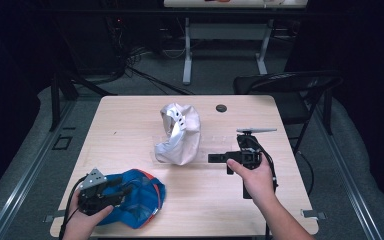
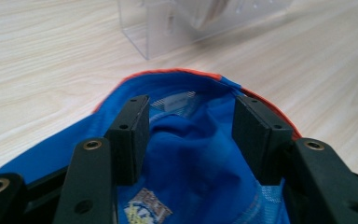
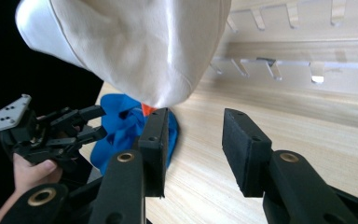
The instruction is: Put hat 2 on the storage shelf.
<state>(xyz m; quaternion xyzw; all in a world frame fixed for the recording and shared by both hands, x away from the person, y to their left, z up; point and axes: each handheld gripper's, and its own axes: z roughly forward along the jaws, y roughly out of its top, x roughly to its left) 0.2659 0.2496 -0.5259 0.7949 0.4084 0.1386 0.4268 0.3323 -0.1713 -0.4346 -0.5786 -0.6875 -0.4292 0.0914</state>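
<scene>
A: Two caps on the table (image 1: pixel 260 200) in the high view. Blue cap (image 1: pixel 140 197) near the front left corner, white cap (image 1: pixel 180 135) mid-table on a clear stand (image 1: pixel 215 145). Left gripper (image 1: pixel 125 190) sits over the blue cap's near side; right gripper (image 1: pixel 219 159) points at the stand, just short of the white cap.

B: Jaw state from up there?

A: Hard to read. Left gripper view settles it: jaws stand wide apart inside the upturned blue cap (image 2: pixel 186 154), orange rim (image 2: pixel 177 73) ahead of them, printed label (image 2: pixel 147 205) below. Fabric lies between the pads, but I cannot tell whether either pad presses on it. A corner of the clear stand (image 2: pixel 168 28) sits beyond.

B: And the right?

A: Right gripper view: jaws partly open with bare table (image 3: pixel 317 140) between them, holding nothing. White cap (image 3: pixel 135 46) hangs just above the jaw tips. This view adds the stand's slotted wall (image 3: pixel 307 65) behind, and the left gripper (image 3: pixel 95 122) at the blue cap (image 3: pixel 121 130) farther off, in a hand (image 3: pixel 30 172).
</scene>
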